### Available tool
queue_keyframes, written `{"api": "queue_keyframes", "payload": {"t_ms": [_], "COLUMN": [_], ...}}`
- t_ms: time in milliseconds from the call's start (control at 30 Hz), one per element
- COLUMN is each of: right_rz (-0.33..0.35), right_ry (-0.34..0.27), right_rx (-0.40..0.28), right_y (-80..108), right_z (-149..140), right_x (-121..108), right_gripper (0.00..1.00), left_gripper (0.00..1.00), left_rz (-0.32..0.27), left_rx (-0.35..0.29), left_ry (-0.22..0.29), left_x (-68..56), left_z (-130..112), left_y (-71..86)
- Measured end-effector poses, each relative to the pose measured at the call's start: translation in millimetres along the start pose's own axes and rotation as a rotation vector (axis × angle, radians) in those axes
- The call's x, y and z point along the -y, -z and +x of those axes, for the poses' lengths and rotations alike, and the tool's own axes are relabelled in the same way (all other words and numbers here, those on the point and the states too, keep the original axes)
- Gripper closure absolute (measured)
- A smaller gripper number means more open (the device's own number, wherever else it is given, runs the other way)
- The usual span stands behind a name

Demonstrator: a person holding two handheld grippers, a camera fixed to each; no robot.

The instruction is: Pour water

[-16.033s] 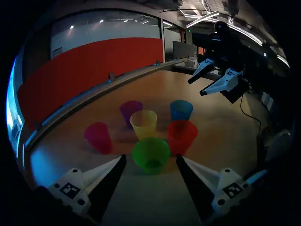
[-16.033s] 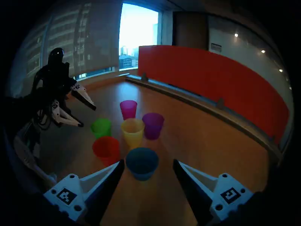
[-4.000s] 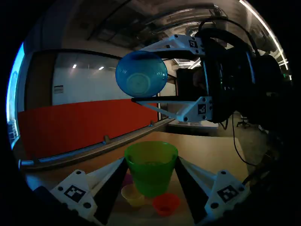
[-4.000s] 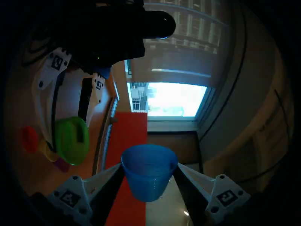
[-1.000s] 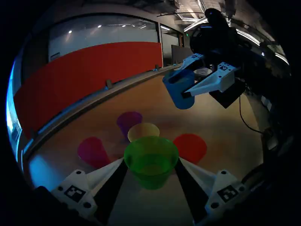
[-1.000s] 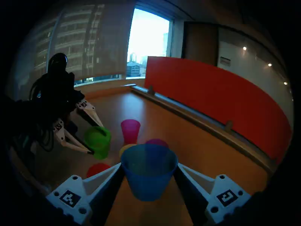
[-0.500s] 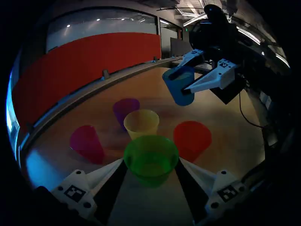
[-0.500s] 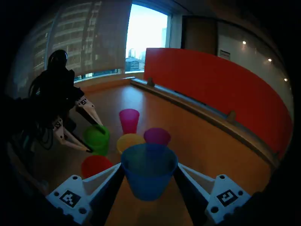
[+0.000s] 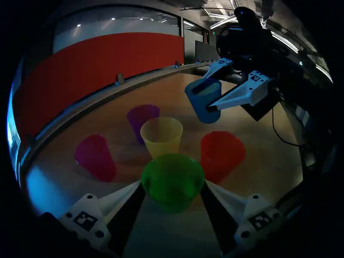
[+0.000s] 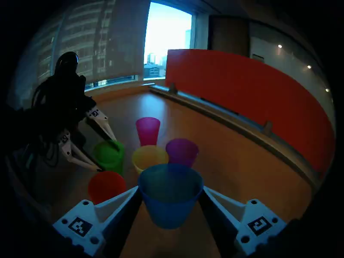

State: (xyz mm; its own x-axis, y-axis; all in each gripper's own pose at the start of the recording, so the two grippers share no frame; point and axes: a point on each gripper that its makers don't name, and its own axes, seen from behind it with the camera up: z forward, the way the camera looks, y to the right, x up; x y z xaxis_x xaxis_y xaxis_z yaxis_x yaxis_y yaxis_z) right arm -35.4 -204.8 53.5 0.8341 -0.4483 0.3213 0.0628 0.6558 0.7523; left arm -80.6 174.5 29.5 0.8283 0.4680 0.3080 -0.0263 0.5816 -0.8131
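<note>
Dim office room with a long red wall panel (image 9: 99, 56) running beside a broad wooden table (image 9: 262, 142); bright window (image 10: 167, 38) past the table's far end in the right gripper view.

Left gripper (image 9: 172, 184), white with black fingers, clamped on a translucent green plastic cup (image 9: 173, 195), one finger pressed to each side just below the rim. Held upright and low over the near part of the table; impossible to tell whether the base touches the wood.

Right gripper (image 10: 170, 188), same build, clamped on a translucent blue plastic cup (image 10: 170, 208), again with a finger on each side. Seen from the left gripper view as raised in the air above the far side of the table, mouth upward, tipped slightly. Too dark to tell what either cup contains.

Between the two grippers, four more plastic cups standing upright on the wood:
- Yellow cup (image 9: 162, 135) in the middle, just beyond the green one.
- Purple cup (image 9: 139, 119) close behind the yellow one.
- Red cup (image 9: 221, 155) beside the yellow one, below the raised blue cup.
- Magenta cup (image 9: 93, 157) set apart on the wall side.
</note>
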Motion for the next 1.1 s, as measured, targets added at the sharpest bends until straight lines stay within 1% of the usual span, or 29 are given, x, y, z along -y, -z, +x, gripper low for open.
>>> {"api": "queue_keyframes", "payload": {"t_ms": [267,400,633,700,833,967,1100], "right_rz": [-0.008,-0.012,-0.011,-0.01,-0.008,-0.006,-0.004], "right_ry": [-0.011,-0.021,-0.036,-0.037,-0.04,-0.045,-0.046], "right_rx": [0.018,0.029,0.043,0.046,0.055,0.063,0.071], "right_y": [-7.3,-11.9,-17.5,-18.4,-20.5,-23.7,-26.9], "right_z": [-12,-18,-26,-28,-33,-37,-40], "right_x": [-1,-1,2,3,5,6,7], "right_gripper": [0.11,0.11,0.11,0.11,0.11,0.11,0.11], "left_gripper": [0.15,0.15,0.13,0.1,0.0,0.0,0.0], "left_rz": [-0.009,-0.016,-0.019,-0.017,-0.016,-0.015,-0.006], "left_rx": [-0.006,-0.007,0.004,0.009,0.021,0.032,0.042], "left_ry": [0.014,0.012,0.01,0.007,0.007,0.01,0.001], "left_x": [-0.2,-1.9,-0.1,0.9,3.2,4.5,5.9], "left_z": [-5,-7,-11,-12,-15,-17,-20], "left_y": [2.2,3.5,3.6,4.0,6.0,8.8,12.8]}}
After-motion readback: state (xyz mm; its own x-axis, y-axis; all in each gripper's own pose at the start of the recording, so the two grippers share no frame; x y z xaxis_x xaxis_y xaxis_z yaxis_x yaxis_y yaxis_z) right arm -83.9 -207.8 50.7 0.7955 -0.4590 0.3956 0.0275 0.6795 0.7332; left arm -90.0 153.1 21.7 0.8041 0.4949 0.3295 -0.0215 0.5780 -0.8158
